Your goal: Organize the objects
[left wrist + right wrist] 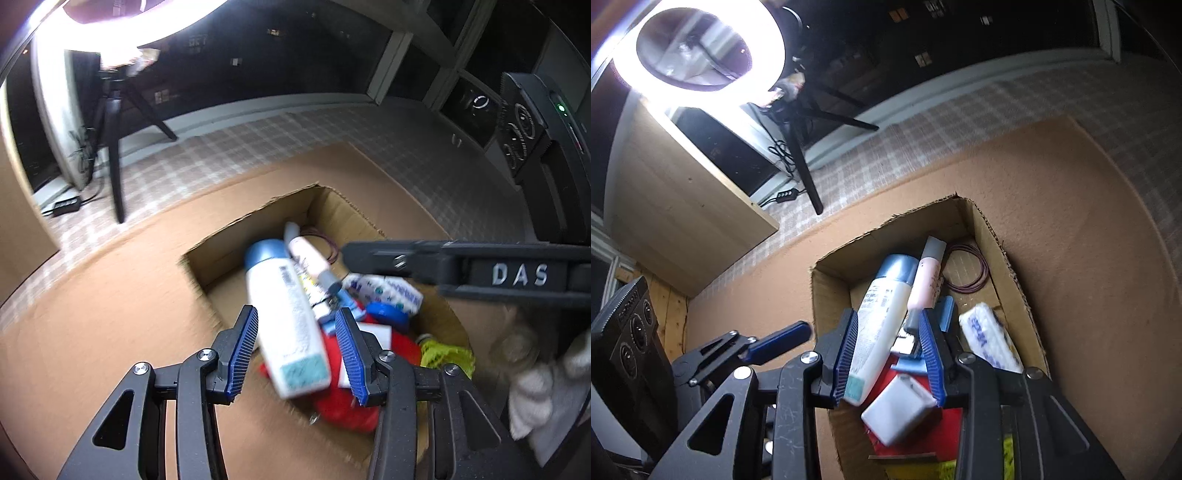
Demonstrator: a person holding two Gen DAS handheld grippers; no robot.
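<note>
Checked floor | corrugated cardboard box [1015,258] | both ribbed-pad hand-held grippers [297,354] [888,360] part-open, empty over white bottle [875,332].

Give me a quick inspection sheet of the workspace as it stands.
Surface: brown board over checked cloth.
Job's things: cardboard box holds white bottle, pink tube, tissue pack, small white box.
Clutter: wire coil in the box corner.
Grippers: left claw and right claw open above the box, holding nothing.
Cables: lamp lead.
Surroundings: ring light on a tripod.
</note>
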